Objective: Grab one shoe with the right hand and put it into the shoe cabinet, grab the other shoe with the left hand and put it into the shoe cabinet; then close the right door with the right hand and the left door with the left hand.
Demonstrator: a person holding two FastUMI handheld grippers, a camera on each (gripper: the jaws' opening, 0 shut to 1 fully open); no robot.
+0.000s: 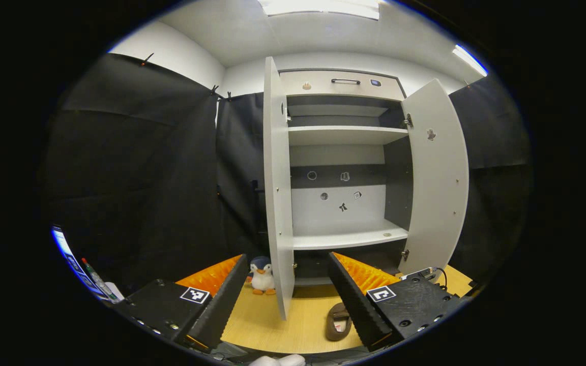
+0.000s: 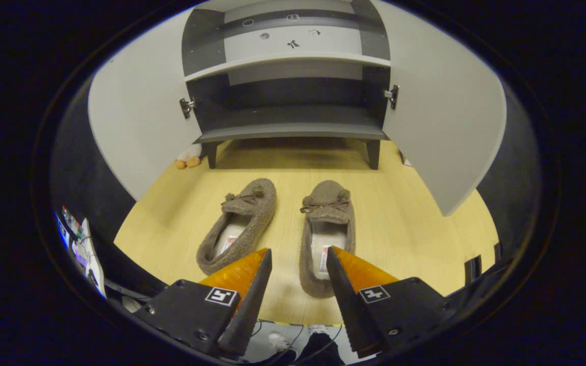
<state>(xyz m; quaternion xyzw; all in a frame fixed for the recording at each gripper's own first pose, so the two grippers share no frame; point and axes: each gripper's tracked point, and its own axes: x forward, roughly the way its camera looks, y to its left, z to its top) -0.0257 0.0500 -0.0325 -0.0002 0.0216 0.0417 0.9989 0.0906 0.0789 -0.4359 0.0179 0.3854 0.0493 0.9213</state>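
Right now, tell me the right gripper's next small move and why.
Probably lower the right gripper over the right shoe and close: it's open, the shoe's heel lies between its fingers, and both shoes sit on the floor before the open cabinet.

Pale wooden floor (image 2: 405, 223) under 2 brown slippers (image 2: 239, 223), the cabinet's legs (image 2: 373, 154), possibly a penguin toy (image 1: 262, 276).

We see two fuzzy brown slippers side by side at centre frame on the wooden floor, left slipper (image 2: 238, 225) angled, right slipper (image 2: 326, 231) straight, toes toward the shoe cabinet (image 2: 293, 133) at upper centre, left door (image 2: 138, 132) and right door (image 2: 445, 127) swung open, bottom shelf bare.
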